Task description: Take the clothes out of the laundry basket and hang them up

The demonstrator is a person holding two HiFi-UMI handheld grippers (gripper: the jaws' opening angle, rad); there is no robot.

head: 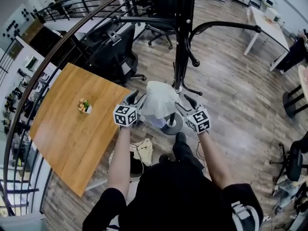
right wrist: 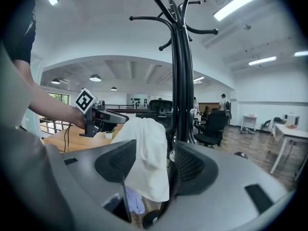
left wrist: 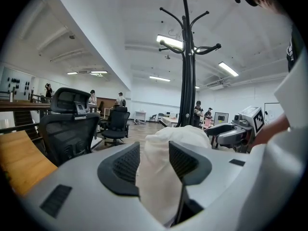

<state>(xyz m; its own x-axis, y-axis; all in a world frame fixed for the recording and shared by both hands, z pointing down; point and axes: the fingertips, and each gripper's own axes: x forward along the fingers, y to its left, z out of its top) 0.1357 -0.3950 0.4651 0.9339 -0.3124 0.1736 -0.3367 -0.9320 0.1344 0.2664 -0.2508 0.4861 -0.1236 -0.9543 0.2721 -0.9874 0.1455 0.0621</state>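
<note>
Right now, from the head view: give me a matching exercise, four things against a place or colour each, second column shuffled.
Things:
1. garment
2. coat rack
3. potted plant
4. office chair

Descriptions:
A. on the wooden table
B. white, bunched in front of the rack's pole
C. black, beside the table's far edge
D. black, upright, with curved hooks

Pairs: 1-B, 2-D, 3-A, 4-C.

A small potted plant sits on the wooden table, near a black office chair.
</note>
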